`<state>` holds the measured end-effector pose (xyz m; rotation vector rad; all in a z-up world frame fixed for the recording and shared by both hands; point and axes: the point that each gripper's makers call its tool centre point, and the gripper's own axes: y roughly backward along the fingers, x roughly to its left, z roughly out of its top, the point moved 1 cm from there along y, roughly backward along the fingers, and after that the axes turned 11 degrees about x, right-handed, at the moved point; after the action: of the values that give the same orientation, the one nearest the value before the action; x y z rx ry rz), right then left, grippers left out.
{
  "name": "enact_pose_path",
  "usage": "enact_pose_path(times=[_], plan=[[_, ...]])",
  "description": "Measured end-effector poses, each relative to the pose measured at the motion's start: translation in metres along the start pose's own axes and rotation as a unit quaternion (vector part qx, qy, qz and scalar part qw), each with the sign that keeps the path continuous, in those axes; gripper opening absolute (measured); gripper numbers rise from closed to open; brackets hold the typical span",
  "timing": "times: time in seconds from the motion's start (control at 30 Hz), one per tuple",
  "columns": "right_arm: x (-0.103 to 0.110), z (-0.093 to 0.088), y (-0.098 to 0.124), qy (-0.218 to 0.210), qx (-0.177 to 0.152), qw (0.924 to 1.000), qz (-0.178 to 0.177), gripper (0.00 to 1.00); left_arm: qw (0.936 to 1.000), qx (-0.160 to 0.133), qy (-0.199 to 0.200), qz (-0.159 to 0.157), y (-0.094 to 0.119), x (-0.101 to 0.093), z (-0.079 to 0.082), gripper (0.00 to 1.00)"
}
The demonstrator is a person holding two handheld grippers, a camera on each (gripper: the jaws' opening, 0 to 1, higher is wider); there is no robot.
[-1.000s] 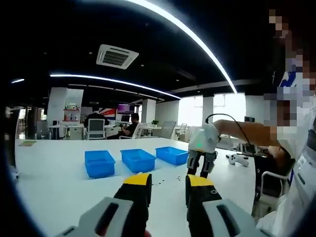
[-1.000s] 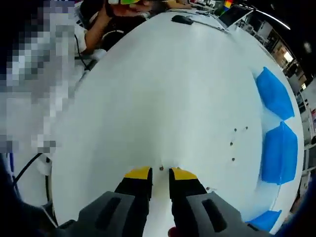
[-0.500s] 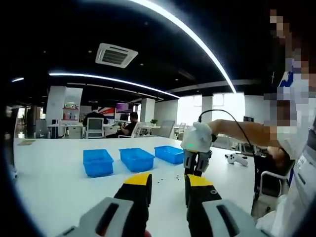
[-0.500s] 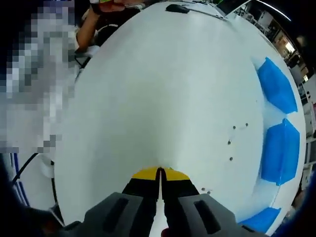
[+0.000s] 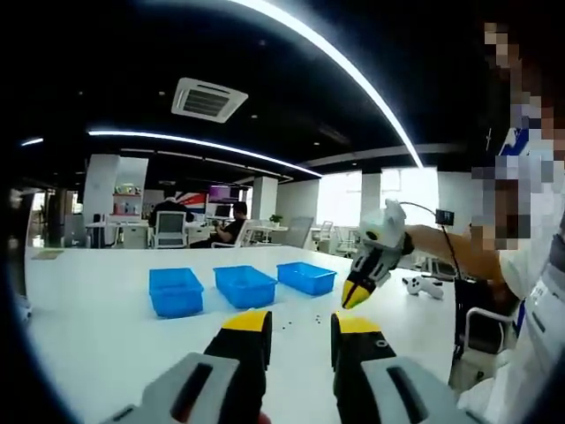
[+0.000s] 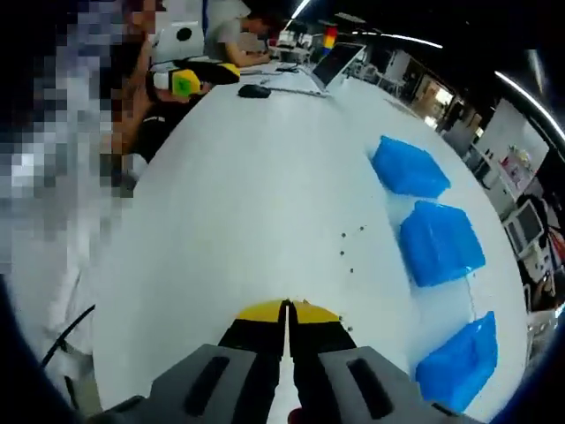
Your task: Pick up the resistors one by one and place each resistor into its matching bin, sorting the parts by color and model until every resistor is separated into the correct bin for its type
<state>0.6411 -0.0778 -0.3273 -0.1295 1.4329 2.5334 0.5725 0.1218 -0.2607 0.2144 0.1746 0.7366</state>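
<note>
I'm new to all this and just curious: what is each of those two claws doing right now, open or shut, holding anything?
Left gripper: open, holding nothing.
Right gripper: shut; whether a resistor sits between its jaws cannot be told.

Left tongs (image 5: 300,323): two black jaws capped in yellow, rising from pale grey housings with dark slots; right tongs (image 6: 287,306) built alike, white-bodied seen from the left gripper view, a thin black cable looping from the top; person's top white.

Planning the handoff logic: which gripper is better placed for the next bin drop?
Right, probably. The right gripper is raised over the table with jaws shut, near the bins; whether it holds a resistor can't be seen. The left gripper hangs back, jaws apart and empty.
</note>
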Motion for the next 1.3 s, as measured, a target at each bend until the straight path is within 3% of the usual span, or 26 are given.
enact_pose_path(times=[0.1, 0.27, 0.3, 0.37, 0.6, 0.73, 0.77, 0.93, 1.0, 1.1, 1.3], plan=[[0.007, -0.007, 0.023, -0.042, -0.049, 0.9974, -0.032, 0.05, 1.0000, 0.000, 0.001, 0.001, -0.001, 0.000, -0.001, 0.29], [0.016, -0.021, 0.059, -0.117, -0.138, 0.9790, -0.094, 0.05, 1.0000, 0.004, 0.001, -0.001, -0.003, -0.003, -0.003, 0.29], [0.019, -0.023, 0.063, -0.122, -0.143, 0.9770, -0.100, 0.05, 1.0000, 0.004, 0.001, -0.001, -0.003, -0.003, -0.003, 0.29], [0.024, -0.029, 0.076, -0.142, -0.175, 0.9645, -0.138, 0.05, 1.0000, 0.005, 0.002, -0.001, -0.003, -0.003, -0.004, 0.29], [0.041, -0.043, 0.100, -0.206, -0.257, 0.9230, -0.199, 0.05, 1.0000, 0.007, 0.001, -0.002, -0.003, -0.004, -0.005, 0.29], [0.042, -0.051, 0.114, -0.256, -0.310, 0.8864, -0.228, 0.05, 0.9999, 0.009, 0.006, -0.002, -0.005, -0.002, -0.007, 0.29], [0.041, -0.055, 0.118, -0.270, -0.320, 0.8772, -0.236, 0.05, 0.9999, 0.011, 0.007, -0.002, -0.006, -0.001, -0.008, 0.29], [0.029, -0.065, 0.132, -0.299, -0.339, 0.8534, -0.260, 0.05, 0.9999, 0.012, 0.007, -0.002, -0.008, -0.001, -0.008, 0.29], [0.018, -0.067, 0.139, -0.317, -0.350, 0.8401, -0.267, 0.05, 0.9999, 0.012, 0.006, -0.004, -0.008, -0.002, -0.007, 0.29], [0.004, -0.065, 0.144, -0.321, -0.349, 0.8363, -0.275, 0.05, 0.9999, 0.012, 0.004, -0.005, -0.008, -0.004, -0.007, 0.29], [-0.031, -0.051, 0.141, -0.311, -0.333, 0.8432, -0.285, 0.05, 0.9999, 0.012, 0.004, -0.007, -0.008, -0.004, -0.006, 0.29]])
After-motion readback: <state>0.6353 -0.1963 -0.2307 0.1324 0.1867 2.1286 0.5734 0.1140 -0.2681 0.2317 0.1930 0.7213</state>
